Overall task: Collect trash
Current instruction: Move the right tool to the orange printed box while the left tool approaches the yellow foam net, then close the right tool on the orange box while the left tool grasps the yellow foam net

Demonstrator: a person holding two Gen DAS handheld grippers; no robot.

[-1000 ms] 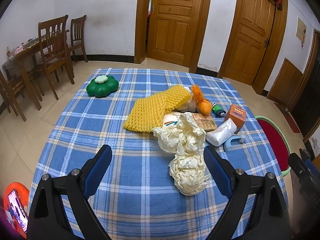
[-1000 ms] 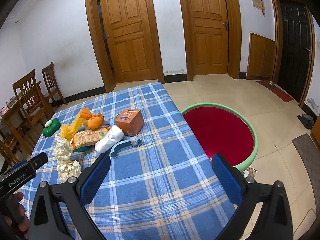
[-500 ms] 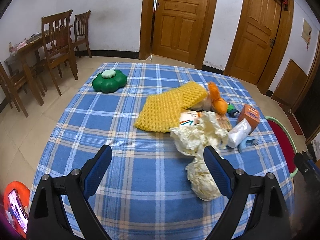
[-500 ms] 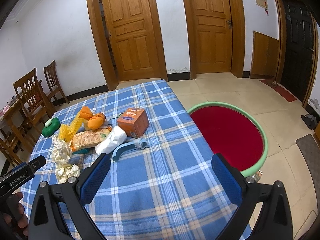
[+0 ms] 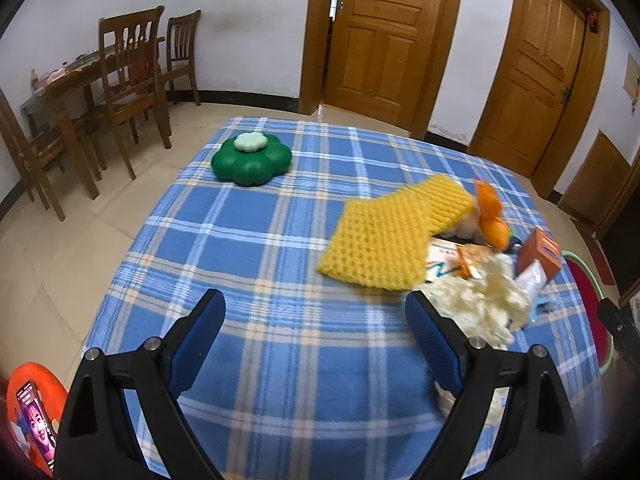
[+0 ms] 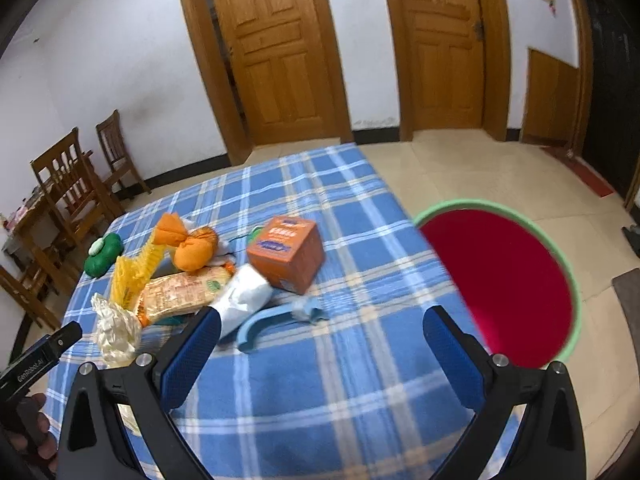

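Trash lies on a blue plaid tablecloth [image 5: 280,264]: yellow foam netting [image 5: 396,232], crumpled cream paper [image 5: 484,304], an orange bag [image 6: 192,246], an orange box [image 6: 286,254], a white wrapped packet [image 6: 244,296], a biscuit pack [image 6: 180,292] and a blue plastic hook [image 6: 276,318]. My left gripper [image 5: 316,336] is open over bare cloth, the crumpled paper just beyond its right finger. My right gripper [image 6: 320,350] is open, empty, with the white packet and blue hook just ahead of its left finger. A red basin with a green rim [image 6: 508,280] stands on the floor to the right.
A green flower-shaped box [image 5: 252,160] sits at the table's far left. Wooden chairs [image 5: 132,80] and a table stand by the left wall, closed wooden doors [image 6: 280,52] behind. An orange stool holding a phone [image 5: 34,416] is at the lower left. A hand [image 6: 28,428] holds the left tool.
The left gripper has swung left, so the trash pile slid to the right of its view. The right gripper has moved closer to the packet and box. Both stayed open.
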